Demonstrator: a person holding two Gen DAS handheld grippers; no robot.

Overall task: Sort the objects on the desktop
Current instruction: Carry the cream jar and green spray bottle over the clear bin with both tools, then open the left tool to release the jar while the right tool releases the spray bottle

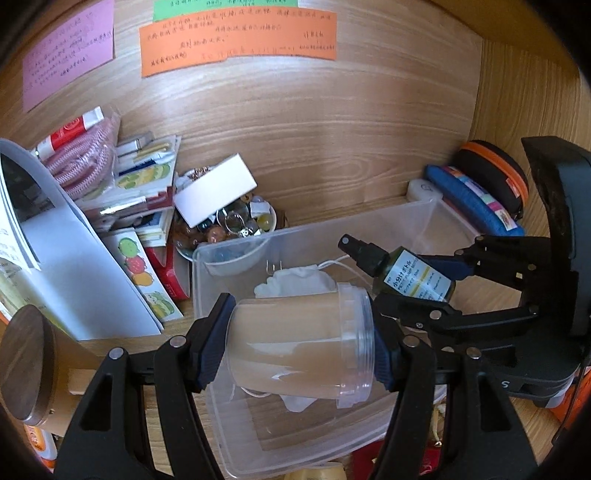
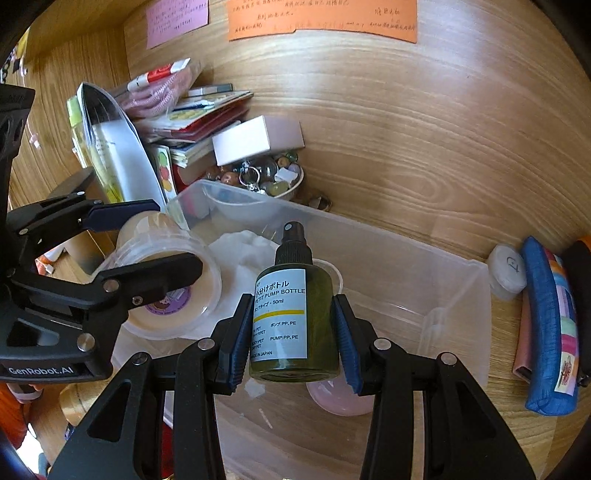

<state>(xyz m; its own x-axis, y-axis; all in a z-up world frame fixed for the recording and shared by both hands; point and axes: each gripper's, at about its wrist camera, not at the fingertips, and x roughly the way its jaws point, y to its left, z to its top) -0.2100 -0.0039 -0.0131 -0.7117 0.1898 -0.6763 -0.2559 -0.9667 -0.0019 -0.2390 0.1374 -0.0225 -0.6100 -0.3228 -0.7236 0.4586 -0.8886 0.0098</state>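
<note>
Left gripper (image 1: 295,347): my blue pads were clamped on a clear plastic jar (image 1: 299,343), one on its base, one on its threaded mouth, so it lay sideways between them.
Right gripper (image 2: 293,339): my fingers gripped a small green pump bottle (image 2: 295,317) by its sides, its black spray head pointing toward 12 o'clock and its white label facing the camera.
Jar and bottle: both hung over the clear plastic bin (image 2: 454,295); in the left wrist view the bottle sat at 2 o'clock from the jar, close beside it.
Inside the bin: a crumpled white cloth (image 2: 243,254) lay at 11 o'clock from the bottle, and a pink rounded object (image 2: 340,400) showed beneath the bottle's base.
Beyond the bin: a bowl of beads and trinkets (image 2: 273,181) stood at 12 o'clock, with a white box (image 2: 255,142) resting on top.
Left side: a leaning stack of books and packets (image 2: 184,122) stood at 10 o'clock.
Right side: a blue fabric pouch (image 2: 550,325) lay at 3 o'clock, a white round container (image 2: 508,271) just beside it.
Back wall: orange (image 2: 321,18) and pink (image 2: 177,20) handwritten notes were stuck to the wood panel.
</note>
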